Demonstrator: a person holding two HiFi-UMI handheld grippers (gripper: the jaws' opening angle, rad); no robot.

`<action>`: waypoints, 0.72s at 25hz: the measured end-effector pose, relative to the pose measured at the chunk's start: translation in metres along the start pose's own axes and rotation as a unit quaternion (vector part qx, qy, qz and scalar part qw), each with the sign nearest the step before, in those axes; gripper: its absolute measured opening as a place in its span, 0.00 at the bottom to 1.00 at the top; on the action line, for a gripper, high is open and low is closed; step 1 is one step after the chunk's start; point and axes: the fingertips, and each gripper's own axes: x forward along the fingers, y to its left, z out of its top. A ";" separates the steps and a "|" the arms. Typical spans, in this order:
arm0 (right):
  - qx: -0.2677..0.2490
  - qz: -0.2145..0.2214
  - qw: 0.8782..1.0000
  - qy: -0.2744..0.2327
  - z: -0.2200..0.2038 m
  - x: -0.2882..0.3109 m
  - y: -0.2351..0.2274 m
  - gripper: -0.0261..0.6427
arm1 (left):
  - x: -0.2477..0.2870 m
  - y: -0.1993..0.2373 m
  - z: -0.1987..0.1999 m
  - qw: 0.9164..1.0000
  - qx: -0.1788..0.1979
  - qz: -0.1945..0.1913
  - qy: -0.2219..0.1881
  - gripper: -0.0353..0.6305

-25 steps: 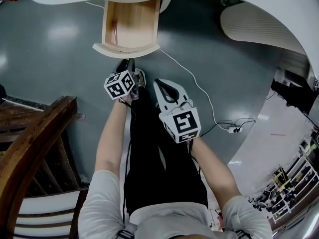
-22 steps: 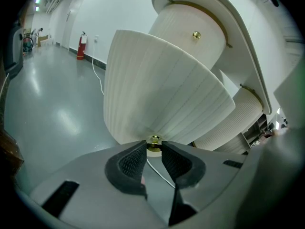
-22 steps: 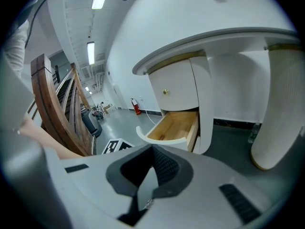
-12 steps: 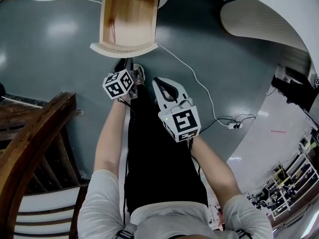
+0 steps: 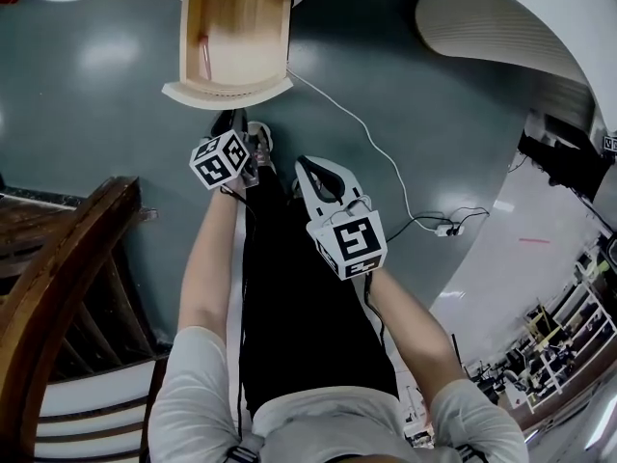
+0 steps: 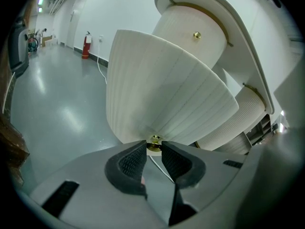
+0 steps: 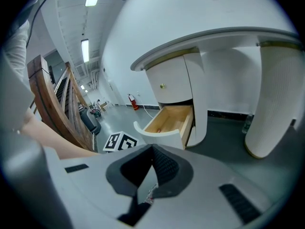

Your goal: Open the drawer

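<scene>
The lower drawer (image 5: 234, 35) of the white curved cabinet stands pulled out, its pale wooden inside showing; in the right gripper view the drawer (image 7: 170, 119) is open too. In the left gripper view its ribbed white front (image 6: 162, 94) fills the middle, and my left gripper (image 6: 153, 147) is shut on the small brass knob (image 6: 153, 142) at its lower edge. In the head view the left gripper (image 5: 238, 135) sits just below the drawer front (image 5: 227, 94). My right gripper (image 5: 314, 167) (image 7: 152, 150) hangs shut and empty to the right, apart from the drawer.
A dark wooden rail (image 5: 67, 278) runs along the left. A white cable (image 5: 366, 143) crosses the grey floor to a power strip (image 5: 445, 228). The upper drawer (image 6: 190, 37) is closed. A ribbed white cabinet part (image 5: 492, 41) stands at the right. The person's legs are below the grippers.
The drawer has come out a little further, with the left gripper still on its knob. The right gripper has shifted slightly and stays shut.
</scene>
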 end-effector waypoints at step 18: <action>0.000 -0.020 1.000 -0.009 0.038 0.004 -0.002 0.06 | -0.026 -0.012 0.015 0.998 0.012 0.058 0.000 0.09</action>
